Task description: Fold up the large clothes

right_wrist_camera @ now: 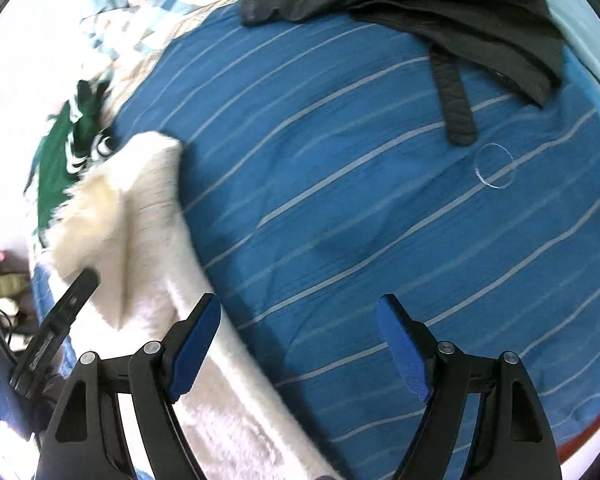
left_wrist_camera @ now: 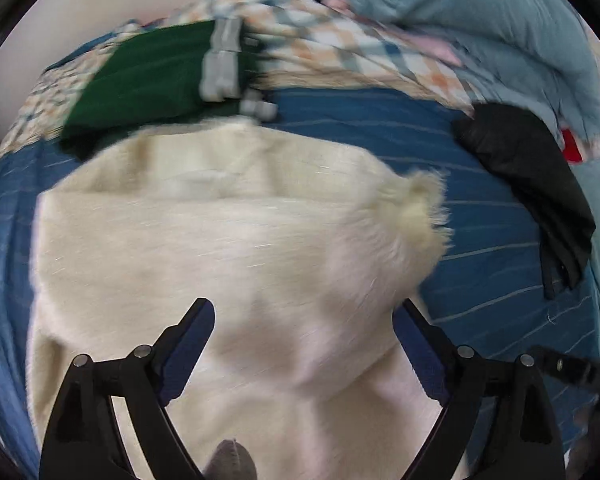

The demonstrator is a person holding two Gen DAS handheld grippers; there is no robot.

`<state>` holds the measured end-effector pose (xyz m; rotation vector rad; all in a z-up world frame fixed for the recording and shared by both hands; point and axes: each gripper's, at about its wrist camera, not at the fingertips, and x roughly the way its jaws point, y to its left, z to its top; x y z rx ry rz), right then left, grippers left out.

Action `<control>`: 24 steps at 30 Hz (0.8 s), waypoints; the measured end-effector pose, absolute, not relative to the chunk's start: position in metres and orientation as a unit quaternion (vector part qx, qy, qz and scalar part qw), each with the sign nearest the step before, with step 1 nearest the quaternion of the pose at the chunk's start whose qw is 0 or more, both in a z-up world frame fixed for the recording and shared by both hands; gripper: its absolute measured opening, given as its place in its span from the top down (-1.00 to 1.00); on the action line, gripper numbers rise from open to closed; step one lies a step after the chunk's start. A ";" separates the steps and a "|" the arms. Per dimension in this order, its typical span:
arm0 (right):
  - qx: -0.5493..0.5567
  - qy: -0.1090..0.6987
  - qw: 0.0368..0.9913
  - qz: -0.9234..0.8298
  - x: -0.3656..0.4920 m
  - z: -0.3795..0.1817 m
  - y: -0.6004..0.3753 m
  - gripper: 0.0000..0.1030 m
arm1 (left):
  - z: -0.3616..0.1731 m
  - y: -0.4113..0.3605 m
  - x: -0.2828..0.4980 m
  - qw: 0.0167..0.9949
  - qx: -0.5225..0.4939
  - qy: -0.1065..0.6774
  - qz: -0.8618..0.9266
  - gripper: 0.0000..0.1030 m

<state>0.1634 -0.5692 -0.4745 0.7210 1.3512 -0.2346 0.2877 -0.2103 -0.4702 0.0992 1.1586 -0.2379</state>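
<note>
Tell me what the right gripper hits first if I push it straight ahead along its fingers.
Most likely the blue striped bedsheet: the open right gripper points at bare sheet. The cream fluffy garment lies just beside its left finger, and the black garment is farther on. Depth is unclear.

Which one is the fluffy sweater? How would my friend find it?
Look at the blue striped bedsheet. The fluffy cream sweater lies spread on it, right under the open left gripper. The green garment and the black garment nearby are dark and smooth; only this one is pale and furry.

Fleece (left_wrist_camera: 220,240) on bedsheet (left_wrist_camera: 480,208), jacket (left_wrist_camera: 532,184) rightward
</note>
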 end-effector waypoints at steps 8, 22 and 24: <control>0.240 0.653 0.718 -0.011 0.218 -0.490 -0.501 -0.60 | -0.515 -0.042 0.275 0.802 0.154 0.565 0.120 -0.77; 0.130 0.689 0.713 -0.008 0.271 -0.534 -0.452 -0.19 | -0.590 0.051 0.341 0.757 0.123 0.597 0.237 -1.00; 0.111 0.681 0.720 -0.076 0.268 -0.535 -0.474 0.14 | -0.587 0.056 0.340 0.759 0.104 0.598 0.236 -1.00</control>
